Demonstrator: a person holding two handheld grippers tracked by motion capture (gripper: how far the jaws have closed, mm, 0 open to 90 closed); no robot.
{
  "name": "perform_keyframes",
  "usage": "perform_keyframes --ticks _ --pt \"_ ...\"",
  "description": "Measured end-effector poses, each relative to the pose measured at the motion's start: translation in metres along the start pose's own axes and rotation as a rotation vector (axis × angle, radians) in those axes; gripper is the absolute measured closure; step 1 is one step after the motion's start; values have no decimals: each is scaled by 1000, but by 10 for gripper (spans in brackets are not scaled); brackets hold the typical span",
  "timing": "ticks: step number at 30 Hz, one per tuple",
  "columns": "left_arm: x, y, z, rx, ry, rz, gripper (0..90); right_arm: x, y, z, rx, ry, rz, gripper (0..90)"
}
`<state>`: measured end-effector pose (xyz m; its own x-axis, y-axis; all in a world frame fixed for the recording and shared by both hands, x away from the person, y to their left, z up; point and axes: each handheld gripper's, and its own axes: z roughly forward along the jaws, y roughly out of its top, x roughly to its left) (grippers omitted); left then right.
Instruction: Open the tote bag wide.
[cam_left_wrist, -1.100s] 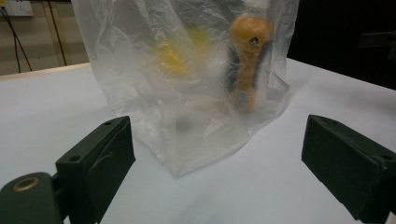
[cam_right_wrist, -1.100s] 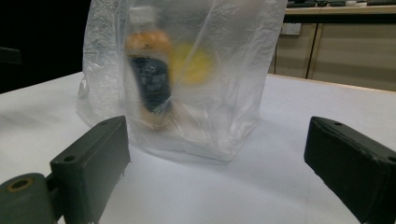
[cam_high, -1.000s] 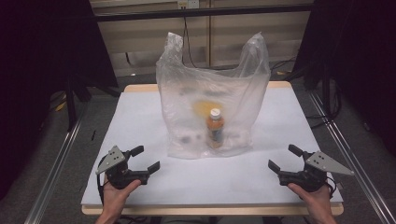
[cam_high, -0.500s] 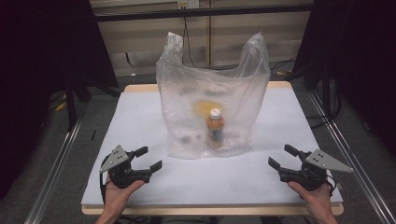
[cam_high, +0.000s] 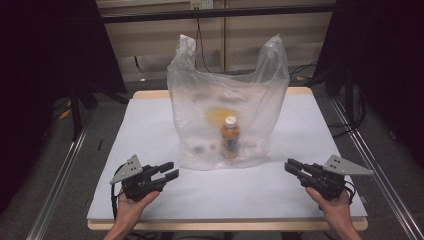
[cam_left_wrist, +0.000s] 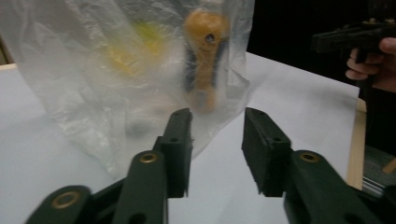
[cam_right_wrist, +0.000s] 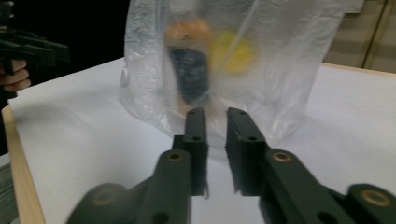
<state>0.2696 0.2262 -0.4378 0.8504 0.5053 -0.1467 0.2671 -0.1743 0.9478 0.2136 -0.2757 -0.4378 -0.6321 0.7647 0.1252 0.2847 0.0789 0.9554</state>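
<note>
A clear plastic bag (cam_high: 227, 115) stands upright at mid-table, handles up. Inside it an orange bottle (cam_high: 230, 137) with a white cap stands beside a blurred yellow thing (cam_high: 220, 114). My left gripper (cam_high: 170, 170) rests near the front left, pointing toward the bag. Its jaws have just been closing and a clear gap remains, nothing between them (cam_left_wrist: 217, 119). My right gripper (cam_high: 290, 166) sits at the front right, aimed at the bag. Its jaws have also just been closing, down to a narrow slit with nothing in it (cam_right_wrist: 215, 114). Neither touches the bag.
The white table (cam_high: 150, 130) has a wooden rim and metal rails along both sides. Dark curtains and cables stand behind it. Bare tabletop lies between each gripper and the bag.
Both grippers' jaws have closed in from wide open, the right more than the left. The hands have stayed in place. The bag has not moved.
</note>
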Motion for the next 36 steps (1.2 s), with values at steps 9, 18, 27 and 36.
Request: perform_keyframes --ticks 9,18,27,36 --pt "4 15 15 30 -78 1 891 1 21 22 47 97 17 900" --pt "9 32 31 41 -125 -22 900 -2 41 34 24 130 19 900" --pt "24 52 42 36 -101 -12 900 -5 68 52 -1 155 22 900" --pt "31 79 54 39 -91 19 900 -8 98 65 -23 153 13 900"
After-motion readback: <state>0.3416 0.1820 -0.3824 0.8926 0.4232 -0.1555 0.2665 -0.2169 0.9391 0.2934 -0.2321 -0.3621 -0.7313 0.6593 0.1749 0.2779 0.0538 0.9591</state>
